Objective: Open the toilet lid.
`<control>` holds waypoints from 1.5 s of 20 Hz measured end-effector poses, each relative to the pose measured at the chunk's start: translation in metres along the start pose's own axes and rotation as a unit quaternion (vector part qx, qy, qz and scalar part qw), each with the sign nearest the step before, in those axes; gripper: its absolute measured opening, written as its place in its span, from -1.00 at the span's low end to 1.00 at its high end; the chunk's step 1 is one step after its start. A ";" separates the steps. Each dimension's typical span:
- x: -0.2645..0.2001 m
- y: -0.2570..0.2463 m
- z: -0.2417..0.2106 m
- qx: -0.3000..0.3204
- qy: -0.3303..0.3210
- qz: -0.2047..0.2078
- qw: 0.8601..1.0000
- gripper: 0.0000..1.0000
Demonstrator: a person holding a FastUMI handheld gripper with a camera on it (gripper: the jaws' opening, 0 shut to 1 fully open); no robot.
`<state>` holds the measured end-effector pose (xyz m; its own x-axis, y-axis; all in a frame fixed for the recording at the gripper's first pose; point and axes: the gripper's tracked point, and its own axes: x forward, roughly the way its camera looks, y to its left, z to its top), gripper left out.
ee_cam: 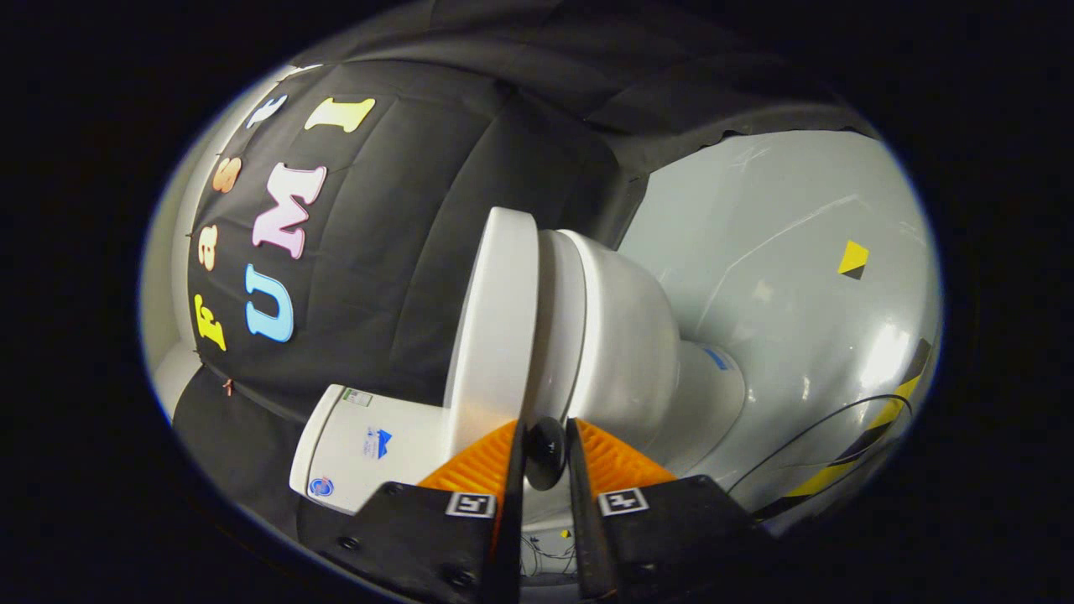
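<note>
Your gripper point(545, 449) fingers sit narrow, clamped on a black knob point(545, 453) at the lid point(495, 327) edge; toilet point(621, 344) just beyond

one toilet point(604, 335), one lid point(495, 319), one cistern point(369, 445), two fingers point(512, 495)

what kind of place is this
Likely a staged test booth, not a real bathroom: a white toilet stands on a glossy grey floor with hazard tape, black cloth wall behind. The tongs pinch a small dark knob.

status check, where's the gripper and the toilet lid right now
Gripper jaws nearly closed around a small dark knob, contact unclear. Toilet lid just ahead, apparently lifted off the bowl. Nothing in the way.
</note>
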<state>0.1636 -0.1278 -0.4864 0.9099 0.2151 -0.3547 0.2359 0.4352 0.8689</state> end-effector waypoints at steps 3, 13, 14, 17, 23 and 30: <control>0.002 0.001 0.002 0.018 0.003 0.006 1.000 -0.51; -0.012 0.026 0.004 -0.042 0.004 0.003 0.999 -0.90; -0.013 0.035 0.006 -0.057 0.004 0.009 0.998 -0.90; -0.019 0.057 0.009 -0.089 0.001 0.011 0.996 -0.90; -0.031 0.119 0.008 -0.173 -0.007 0.020 0.985 -0.90; -0.041 0.191 -0.009 -0.273 -0.026 0.012 0.962 -0.90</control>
<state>0.1685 -0.0458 -0.3091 0.9320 0.1936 -0.3065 0.0125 0.8278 0.5609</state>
